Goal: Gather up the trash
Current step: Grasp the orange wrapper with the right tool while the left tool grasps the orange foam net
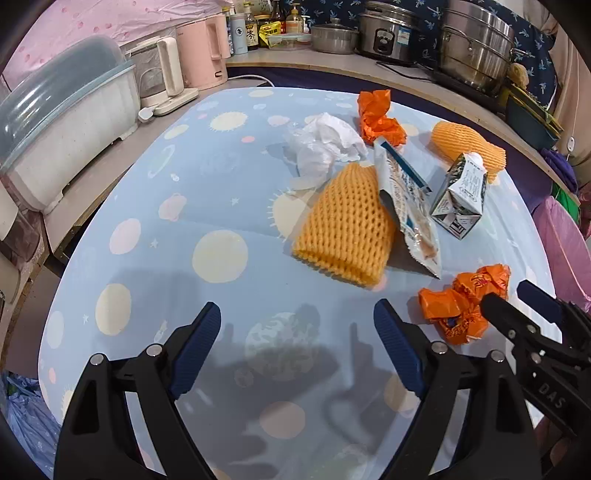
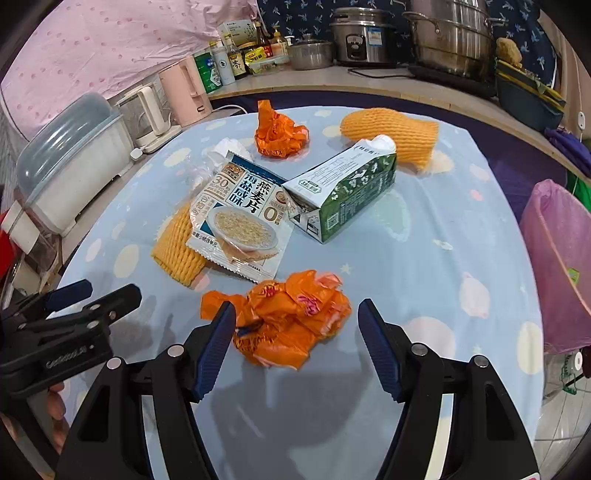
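Note:
Trash lies on the blue planet-print table point(image 1: 155, 206). A crumpled orange wrapper point(image 2: 291, 325) sits between the open fingers of my right gripper point(image 2: 297, 334), which is not closed on it; it also shows in the left wrist view point(image 1: 461, 306). Beyond it lie an oatmeal sachet point(image 2: 240, 221), a green milk carton point(image 2: 343, 192), a near orange foam net point(image 1: 343, 229), a far foam net point(image 2: 391, 129), a second orange wrapper point(image 2: 277, 133) and white crumpled plastic point(image 1: 325, 144). My left gripper point(image 1: 297, 343) is open and empty over bare table, left of the right gripper point(image 1: 517, 306).
A pink-lined bin point(image 2: 561, 258) stands off the table's right edge. A dish rack point(image 1: 66, 125), kettles point(image 1: 166, 70), bottles, pots and a rice cooker point(image 1: 388, 29) line the counter behind and to the left. A blue bag point(image 1: 26, 417) lies at lower left.

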The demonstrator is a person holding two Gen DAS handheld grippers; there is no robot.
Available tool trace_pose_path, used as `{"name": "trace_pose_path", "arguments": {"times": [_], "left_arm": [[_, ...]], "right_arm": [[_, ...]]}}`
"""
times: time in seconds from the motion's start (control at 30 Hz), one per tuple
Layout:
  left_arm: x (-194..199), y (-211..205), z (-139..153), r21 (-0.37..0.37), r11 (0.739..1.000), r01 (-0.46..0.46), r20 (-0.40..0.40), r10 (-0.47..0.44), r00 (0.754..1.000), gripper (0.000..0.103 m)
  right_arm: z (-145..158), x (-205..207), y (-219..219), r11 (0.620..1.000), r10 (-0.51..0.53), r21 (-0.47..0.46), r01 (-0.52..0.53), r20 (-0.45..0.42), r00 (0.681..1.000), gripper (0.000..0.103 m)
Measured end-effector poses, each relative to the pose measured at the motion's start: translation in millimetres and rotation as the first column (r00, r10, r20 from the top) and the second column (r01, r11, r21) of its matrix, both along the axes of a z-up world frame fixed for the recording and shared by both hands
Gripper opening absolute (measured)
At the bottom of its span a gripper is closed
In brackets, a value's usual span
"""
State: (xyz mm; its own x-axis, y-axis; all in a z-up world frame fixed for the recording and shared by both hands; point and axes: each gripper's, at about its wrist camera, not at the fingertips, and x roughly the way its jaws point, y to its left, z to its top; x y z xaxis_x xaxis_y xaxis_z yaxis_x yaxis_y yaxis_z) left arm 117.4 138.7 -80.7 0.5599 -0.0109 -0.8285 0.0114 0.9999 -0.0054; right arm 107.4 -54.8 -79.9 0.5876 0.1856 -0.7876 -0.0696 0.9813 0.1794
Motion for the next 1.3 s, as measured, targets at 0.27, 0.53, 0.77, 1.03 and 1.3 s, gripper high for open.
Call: {"name": "trace_pose_path", "arguments": {"times": [0.27, 0.53, 0.77, 1.03, 1.3], "left_arm": [[15.1, 5.6, -9.8, -0.060, 0.998, 0.011, -0.025, -0.012, 1.000, 0.088], [47.9, -4.4, -29.5, -0.114, 0.992, 0.048, -0.049, -0.054, 0.997, 0.089], [66.8, -14.3, -37.4, -0.124, 0.988, 0.092, -0.019, -0.095, 0.995, 0.088], [64.4, -22.3, -32.4, -0.148, 0.978, 0.149, 0.003, -0.151, 0.989, 0.028], [41.1, -11.2, -11.4, -0.155, 0.978, 0.139, 0.023, -0.137, 0.990, 0.009]], "right_arm": [[-21.9, 14.8, 9.2, 1.000, 0.019, 0.001, -0.019, -0.042, 0.999, 0.065], [-19.7, 13.6, 9.2, 0.999, 0.043, 0.008, -0.043, -0.036, 0.998, 0.040], [-18.5, 11.1, 1.6, 0.999, 0.031, 0.034, -0.030, -0.050, 0.998, 0.001], [-16.7, 8.9, -7.7, 0.999, 0.017, 0.050, -0.015, -0.047, 0.999, 0.001], [-2.5, -2.3, -17.4, 0.997, 0.014, 0.073, -0.013, -0.022, 1.000, 0.001]]}}
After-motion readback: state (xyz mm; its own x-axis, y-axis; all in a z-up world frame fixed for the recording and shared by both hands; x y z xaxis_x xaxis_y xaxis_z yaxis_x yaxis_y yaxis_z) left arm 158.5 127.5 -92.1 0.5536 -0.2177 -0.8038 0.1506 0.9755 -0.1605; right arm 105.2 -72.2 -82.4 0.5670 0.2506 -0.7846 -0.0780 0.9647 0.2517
